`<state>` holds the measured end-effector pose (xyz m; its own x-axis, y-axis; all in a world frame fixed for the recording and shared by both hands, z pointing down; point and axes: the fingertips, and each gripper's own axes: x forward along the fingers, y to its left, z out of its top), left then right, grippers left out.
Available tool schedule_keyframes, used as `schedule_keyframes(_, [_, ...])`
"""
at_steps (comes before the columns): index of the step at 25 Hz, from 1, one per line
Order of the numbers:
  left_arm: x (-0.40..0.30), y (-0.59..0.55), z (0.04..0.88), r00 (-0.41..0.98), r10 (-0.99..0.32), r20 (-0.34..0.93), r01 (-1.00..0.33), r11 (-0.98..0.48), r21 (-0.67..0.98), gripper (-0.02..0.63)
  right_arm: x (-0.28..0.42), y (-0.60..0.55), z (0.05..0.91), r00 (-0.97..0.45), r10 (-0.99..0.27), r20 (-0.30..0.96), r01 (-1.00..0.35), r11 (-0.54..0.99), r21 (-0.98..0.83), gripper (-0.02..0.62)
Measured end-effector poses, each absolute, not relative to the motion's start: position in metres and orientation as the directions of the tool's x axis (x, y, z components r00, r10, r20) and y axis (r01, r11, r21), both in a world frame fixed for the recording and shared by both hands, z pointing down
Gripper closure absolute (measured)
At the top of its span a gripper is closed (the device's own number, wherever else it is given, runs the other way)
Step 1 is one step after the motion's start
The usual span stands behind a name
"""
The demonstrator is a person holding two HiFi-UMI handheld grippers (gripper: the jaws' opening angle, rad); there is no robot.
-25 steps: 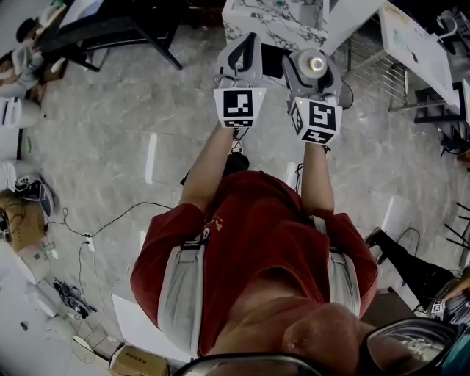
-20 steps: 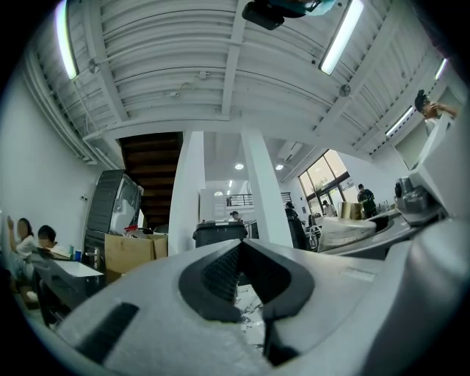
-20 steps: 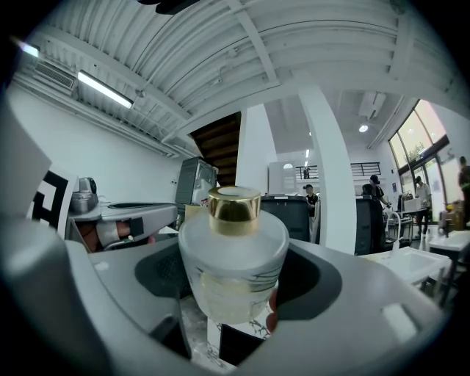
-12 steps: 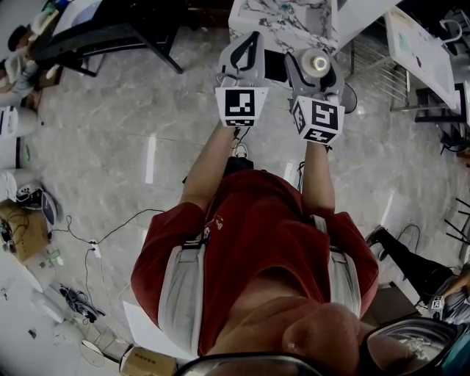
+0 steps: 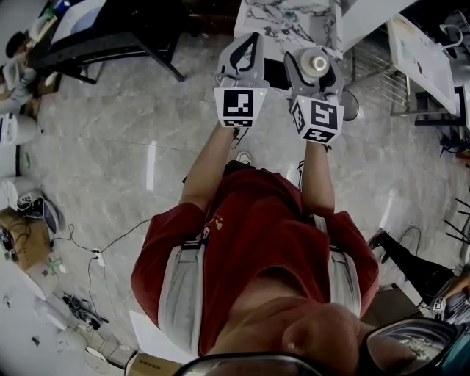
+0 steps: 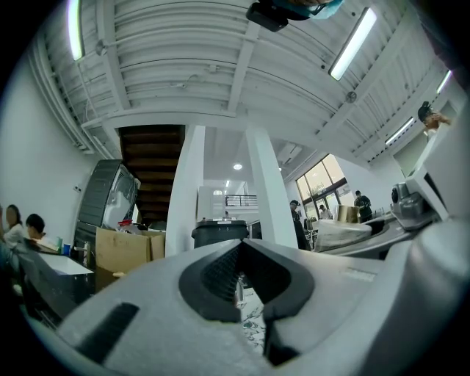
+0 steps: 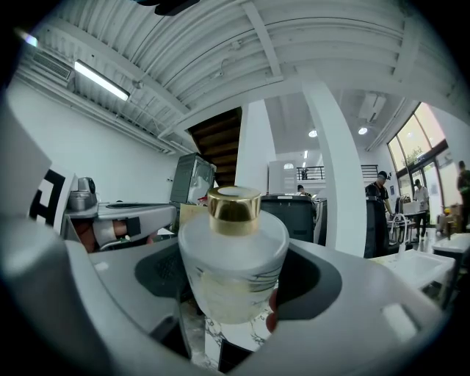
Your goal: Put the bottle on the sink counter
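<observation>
while i hold both tongs out ahead of me in the upper middle of the head view, my right gripper (image 5: 313, 59) is clenched on the bottle (image 7: 233, 268), one pad on each side of its frosted white body. it stands upright in that grip, its gold cap (image 7: 233, 205) on top. from above, the cap shows as a pale round spot between the jaws, close to the lower edge of the marbled counter (image 5: 283, 18) at the top of the frame. my left gripper (image 6: 239, 283) sits just to the left of the right one, its jaws drawn together with only a thin slit between the dark pads and nothing caught in it. each tong's marker cube (image 5: 238, 106) faces up toward me, over the grey tiled floor (image 5: 110, 147) on the left.
</observation>
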<state>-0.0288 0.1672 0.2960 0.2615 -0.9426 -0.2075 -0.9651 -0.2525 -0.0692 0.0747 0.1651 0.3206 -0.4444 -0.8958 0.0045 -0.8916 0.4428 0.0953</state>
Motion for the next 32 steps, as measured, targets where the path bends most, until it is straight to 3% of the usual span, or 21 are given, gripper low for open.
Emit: schedule_keyframes(32, [-0.033,0.053,0.308,0.298,-0.930,-0.216,-0.954,-0.287,-0.084,0.606,0.067,0.056,0.333,-0.415,-0.910,-0.007,-0.906,0.412,0.097,0.264])
